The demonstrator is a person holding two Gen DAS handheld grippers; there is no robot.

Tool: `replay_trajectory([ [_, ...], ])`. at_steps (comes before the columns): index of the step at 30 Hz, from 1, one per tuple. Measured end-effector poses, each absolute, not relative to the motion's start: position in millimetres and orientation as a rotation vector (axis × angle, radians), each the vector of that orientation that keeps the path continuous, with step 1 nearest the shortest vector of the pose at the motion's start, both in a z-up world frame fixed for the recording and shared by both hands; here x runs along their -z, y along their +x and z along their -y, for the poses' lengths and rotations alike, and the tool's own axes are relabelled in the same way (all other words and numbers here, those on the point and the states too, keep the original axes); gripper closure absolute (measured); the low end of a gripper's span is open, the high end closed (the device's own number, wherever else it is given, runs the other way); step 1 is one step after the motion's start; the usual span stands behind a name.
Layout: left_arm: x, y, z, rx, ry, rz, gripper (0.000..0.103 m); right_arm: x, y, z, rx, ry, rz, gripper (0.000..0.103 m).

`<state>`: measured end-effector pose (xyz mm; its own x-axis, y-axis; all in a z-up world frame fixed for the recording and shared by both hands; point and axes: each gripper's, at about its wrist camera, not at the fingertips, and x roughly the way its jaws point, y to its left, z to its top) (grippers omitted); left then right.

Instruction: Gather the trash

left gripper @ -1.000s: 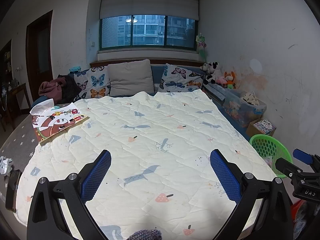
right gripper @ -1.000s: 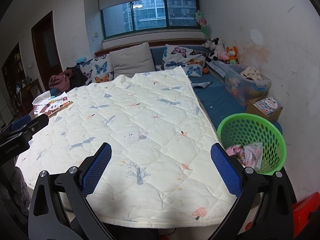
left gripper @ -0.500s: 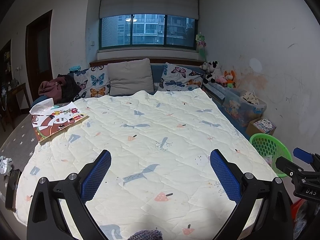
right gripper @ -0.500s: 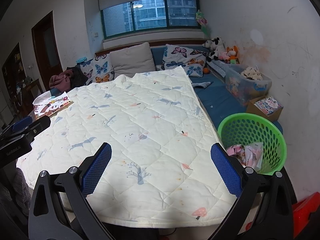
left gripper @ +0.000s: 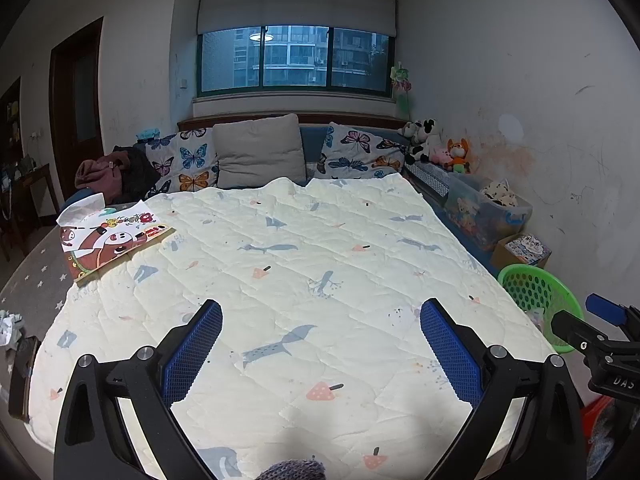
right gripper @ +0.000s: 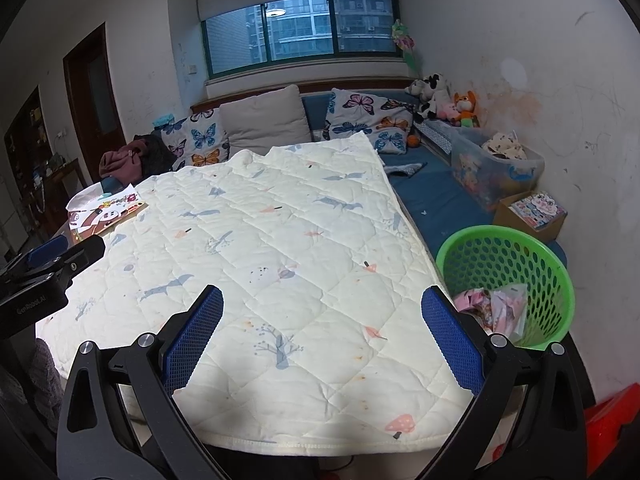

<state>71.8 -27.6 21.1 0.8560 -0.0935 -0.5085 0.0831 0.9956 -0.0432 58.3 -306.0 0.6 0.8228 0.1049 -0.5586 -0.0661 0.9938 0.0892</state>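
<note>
A green mesh basket (right gripper: 552, 296) stands on the floor at the right of the quilt-covered bed (right gripper: 260, 240). It holds crumpled pink and white wrappers (right gripper: 492, 308). My right gripper (right gripper: 320, 332) hangs open and empty over the bed's near right corner, with the basket just past its right finger. My left gripper (left gripper: 320, 344) is open and empty over the near edge of the quilt (left gripper: 320, 260). In the left wrist view the basket (left gripper: 532, 288) shows at the right. A crumpled white wad (left gripper: 8, 326) lies on the floor at the far left.
A picture book (left gripper: 112, 236) rests on the quilt's left edge. Pillows (left gripper: 260, 156) and plush toys (left gripper: 436, 148) line the far end. A clear storage bin (right gripper: 496, 172) and a cardboard box (right gripper: 532, 216) stand by the right wall. Something red (right gripper: 616, 412) sits low at the right.
Both views have barely shifted; the left view has drawn back a little from the bed. Both grippers stay open and empty.
</note>
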Motion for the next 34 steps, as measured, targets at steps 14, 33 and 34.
replay_trajectory([
  [14,-19.5,71.9,28.9,0.094,-0.020,-0.539,0.007,0.2,57.8,305.9,-0.089,0.067,-0.595,0.004],
  [33,-17.0,72.6,25.6,0.096,-0.035,-0.553,0.007,-1.0,57.0,303.1,-0.088,0.072,-0.595,0.004],
  [34,-16.9,72.8,25.1,0.095,-0.033,-0.553,0.007,-0.9,57.0,303.2,-0.088,0.071,-0.595,0.004],
])
